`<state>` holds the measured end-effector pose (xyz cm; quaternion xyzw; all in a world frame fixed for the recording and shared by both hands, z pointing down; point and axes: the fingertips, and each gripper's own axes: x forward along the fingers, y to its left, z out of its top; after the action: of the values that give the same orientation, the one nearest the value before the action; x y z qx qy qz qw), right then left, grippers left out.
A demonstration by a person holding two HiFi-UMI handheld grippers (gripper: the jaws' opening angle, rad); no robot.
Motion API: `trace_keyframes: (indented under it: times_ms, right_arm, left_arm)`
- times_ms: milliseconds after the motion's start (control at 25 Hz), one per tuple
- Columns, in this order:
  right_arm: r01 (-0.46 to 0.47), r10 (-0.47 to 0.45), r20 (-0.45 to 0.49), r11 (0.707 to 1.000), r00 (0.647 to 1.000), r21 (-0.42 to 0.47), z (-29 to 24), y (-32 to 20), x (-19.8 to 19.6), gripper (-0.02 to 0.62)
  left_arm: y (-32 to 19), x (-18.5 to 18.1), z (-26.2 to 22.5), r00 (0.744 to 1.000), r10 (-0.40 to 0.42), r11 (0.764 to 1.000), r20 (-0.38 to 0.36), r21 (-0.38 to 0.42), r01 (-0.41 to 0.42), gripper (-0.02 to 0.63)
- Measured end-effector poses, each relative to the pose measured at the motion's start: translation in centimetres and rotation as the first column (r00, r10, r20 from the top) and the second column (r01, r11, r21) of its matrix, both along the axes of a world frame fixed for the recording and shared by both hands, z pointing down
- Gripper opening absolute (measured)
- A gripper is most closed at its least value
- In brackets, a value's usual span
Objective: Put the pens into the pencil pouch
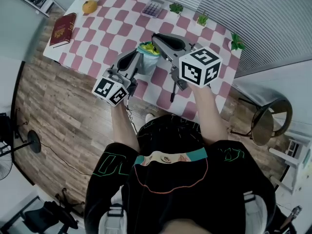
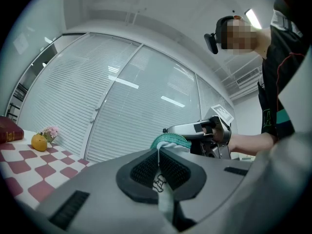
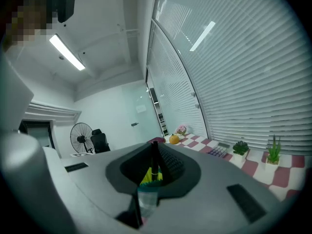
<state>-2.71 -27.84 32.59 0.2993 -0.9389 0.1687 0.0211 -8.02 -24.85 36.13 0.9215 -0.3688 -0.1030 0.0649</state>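
Clamping the teal-rimmed fabric pouch [image 2: 170, 141], my left gripper [image 2: 159, 156] may let it sag, so the slim black pen [image 3: 154, 159] clenched in my right gripper [image 3: 156, 151] misses the opening.

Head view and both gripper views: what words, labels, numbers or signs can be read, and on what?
No text is legible in any view.
Red book: cover print too small to read.
Calculator: key markings too small.
Marker cubes: black-and-white square codes, no letters.
Pencil pouch: small dark print between the fingers, blurred.
Shirt: green outlined graphics, not readable.
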Motion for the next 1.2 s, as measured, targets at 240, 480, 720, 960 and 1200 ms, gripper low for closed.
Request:
trace_keyframes:
  times_ms: [240, 480, 720, 960, 1200]
  right_arm:
    - [0.027, -0.026, -0.083, 1.000, 0.996, 0.005, 1.6, 0.5, -0.1, 0.046]
    - [0.025, -0.024, -0.052, 1.000, 0.998, 0.015, 1.0, 0.4, 0.4, 0.046]
    - [-0.031, 0.031, -0.003, 0.999, 1.000, 0.021, 0.2, -0.2, 1.8, 0.041]
    - [-0.097, 0.097, -0.013, 0.995, 0.995, -0.004, 1.0, -0.8, 3.6, 0.005]
    - [-0.177, 0.172, -0.080, 0.982, 0.982, -0.064, 3.2, -1.4, 6.1, 0.003]
  left_arm:
    - [-0.1, -0.2, -0.3, 1.000, -0.011, 1.000, -0.014, 0.010, 0.011, 0.003]
    - [0.0, -0.6, -0.3, 1.000, -0.018, 1.000, -0.023, 0.008, 0.019, 0.003]
    - [0.2, -0.8, -0.1, 1.000, -0.018, 1.000, -0.024, 0.002, 0.018, 0.003]
    - [0.4, -1.2, 0.3, 0.999, -0.018, 1.000, -0.026, -0.009, 0.018, 0.003]
    - [0.8, -0.9, 0.7, 0.999, -0.012, 1.000, -0.030, -0.020, 0.011, 0.003]
